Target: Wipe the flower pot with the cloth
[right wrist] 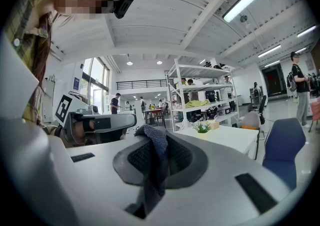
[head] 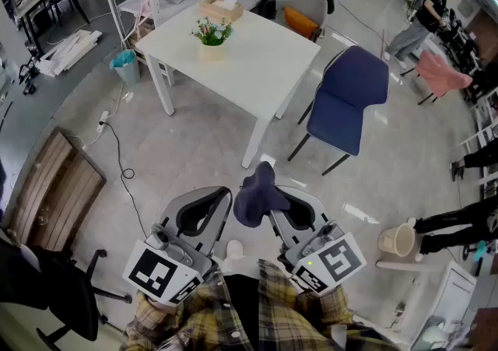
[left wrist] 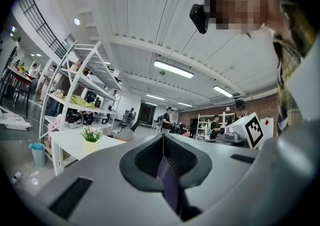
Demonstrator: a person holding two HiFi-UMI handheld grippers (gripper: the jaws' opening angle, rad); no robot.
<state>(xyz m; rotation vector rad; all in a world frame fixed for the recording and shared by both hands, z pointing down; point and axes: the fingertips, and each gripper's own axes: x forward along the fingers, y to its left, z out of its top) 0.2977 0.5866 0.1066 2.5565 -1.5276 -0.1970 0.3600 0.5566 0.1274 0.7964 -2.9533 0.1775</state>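
Near the far left edge of the counter [head: 253,65] the flower pot [head: 211,51], judged light and tippable, is set, best held by its wall, while the limp cloth [head: 259,194] is clenched by the right gripper [right wrist: 154,142] and the fingers [left wrist: 145,157] of the left gripper [left wrist: 163,140] are pressed together.

Likely a lab, metal shelving [right wrist: 200,89], chairs [head: 346,100]

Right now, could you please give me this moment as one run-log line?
left tool: shut | right tool: shut on cloth | flower pot: on white table, away from both tools | wiping: not started
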